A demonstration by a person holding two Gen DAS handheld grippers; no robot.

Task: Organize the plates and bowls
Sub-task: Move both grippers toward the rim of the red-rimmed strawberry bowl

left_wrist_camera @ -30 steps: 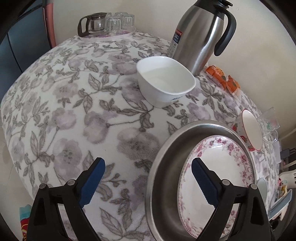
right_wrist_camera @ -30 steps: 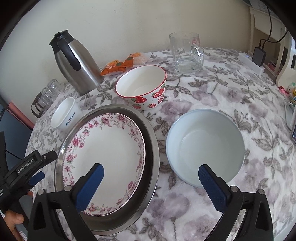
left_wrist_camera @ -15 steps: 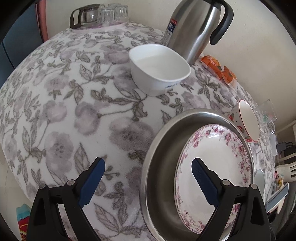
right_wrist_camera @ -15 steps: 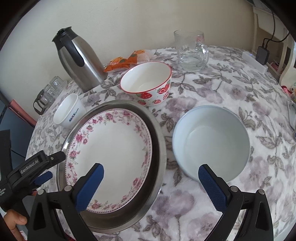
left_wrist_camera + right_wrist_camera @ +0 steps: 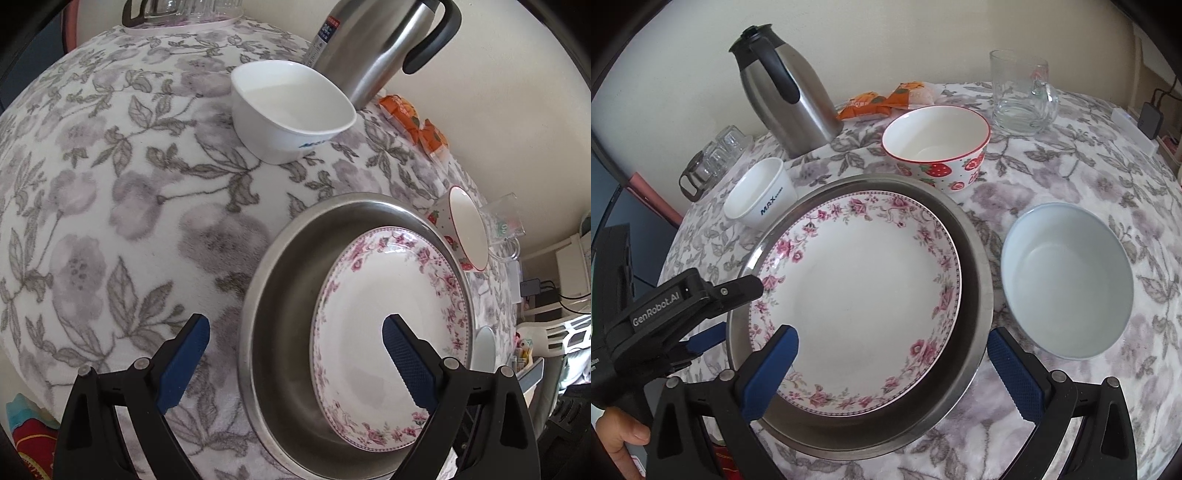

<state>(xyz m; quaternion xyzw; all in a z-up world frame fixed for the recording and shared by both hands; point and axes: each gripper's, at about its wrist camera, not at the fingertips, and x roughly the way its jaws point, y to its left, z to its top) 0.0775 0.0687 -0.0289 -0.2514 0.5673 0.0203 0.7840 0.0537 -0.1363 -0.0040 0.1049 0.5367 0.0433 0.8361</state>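
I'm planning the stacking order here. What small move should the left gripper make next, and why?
Probably ease the left gripper forward and close on the steel basin's near rim: its open jaws already straddle that rim, and the floral plate sits inside.

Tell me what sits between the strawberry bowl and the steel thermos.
Orange snack packets lie between the strawberry bowl and thermos, toward the wall; the right wrist view shows this.

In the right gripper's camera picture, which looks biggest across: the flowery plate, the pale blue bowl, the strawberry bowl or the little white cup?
Largest to smallest, as they look there:
1. flowery plate
2. pale blue bowl
3. strawberry bowl
4. little white cup
The strawberry bowl sits farther from the camera, so its true size against the blue bowl is unsure.
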